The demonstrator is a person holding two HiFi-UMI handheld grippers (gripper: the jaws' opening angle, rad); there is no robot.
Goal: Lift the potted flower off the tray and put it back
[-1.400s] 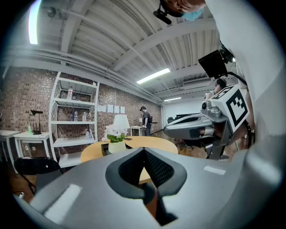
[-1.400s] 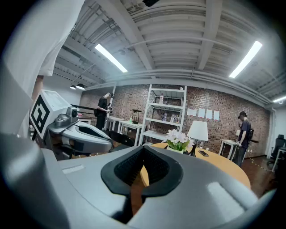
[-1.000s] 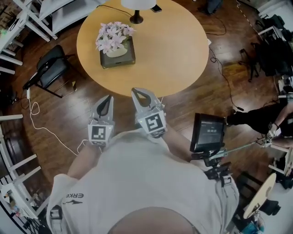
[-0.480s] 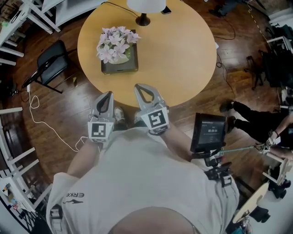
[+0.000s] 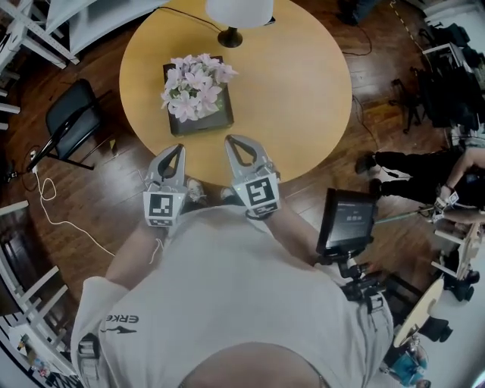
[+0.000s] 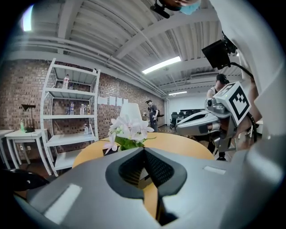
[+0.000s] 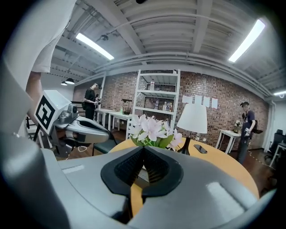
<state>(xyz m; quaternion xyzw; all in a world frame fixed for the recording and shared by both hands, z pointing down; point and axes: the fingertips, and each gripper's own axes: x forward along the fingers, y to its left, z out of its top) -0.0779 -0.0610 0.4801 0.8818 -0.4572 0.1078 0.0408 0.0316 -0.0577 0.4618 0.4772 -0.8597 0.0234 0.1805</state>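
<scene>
Both grippers have come forward since a moment ago, from over the floor up to the near rim of the round table (image 5: 303,91). The left gripper (image 5: 174,150) has its jaws pressed together with nothing between them, its tip at the rim. Just beyond and between the two, the potted flower (image 5: 195,89) sits untouched on its dark tray (image 5: 218,121), left of the table's middle. The right gripper (image 5: 237,142) is likewise closed and empty. A white lamp (image 5: 237,11) stands at the far side.
</scene>
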